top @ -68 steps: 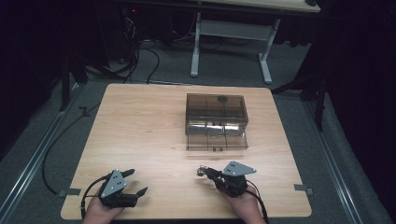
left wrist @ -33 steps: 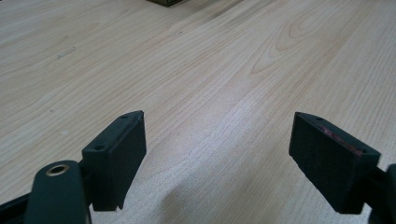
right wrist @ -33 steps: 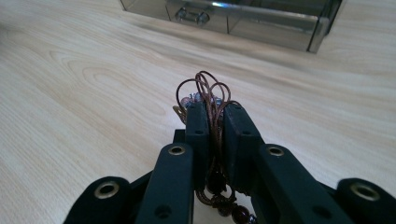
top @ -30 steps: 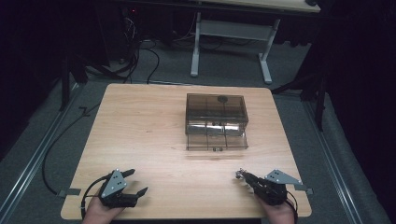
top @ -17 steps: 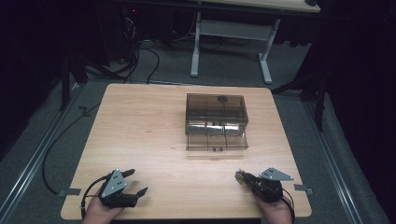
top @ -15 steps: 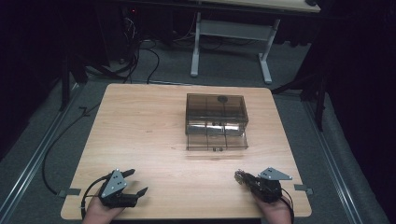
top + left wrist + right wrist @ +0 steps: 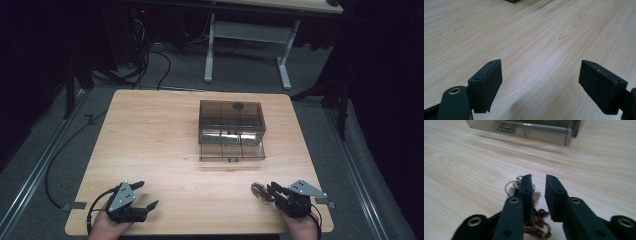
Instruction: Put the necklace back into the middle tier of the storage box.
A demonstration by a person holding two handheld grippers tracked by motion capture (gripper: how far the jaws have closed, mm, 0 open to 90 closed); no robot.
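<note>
Since the earliest frame my right hand-held gripper has swung from the middle of the near edge out toward the near right corner of the tabletop, carrying its beaded trinket with it; the left one has not shifted

Largest first: the tabletop is pale wood grain, smooth and bare, standing on grey floor in a dark room with a white desk frame and cables beyond the far edge. Toward the far right of its middle sits the smoky clear box with small compartments along its front.

My left hand-held gripper rests by the near left corner, jaws spread wide with nothing between them. On my right, the jaws are nearly together with a narrow gap; the trinket, a loop with dark red beads on thin wire, hangs against and under the left jaw. I cannot tell whether it is truly pinched.

I judge it very light, limp and snag-prone, and the beads slippery; its ring looks the surest place to hold
</note>
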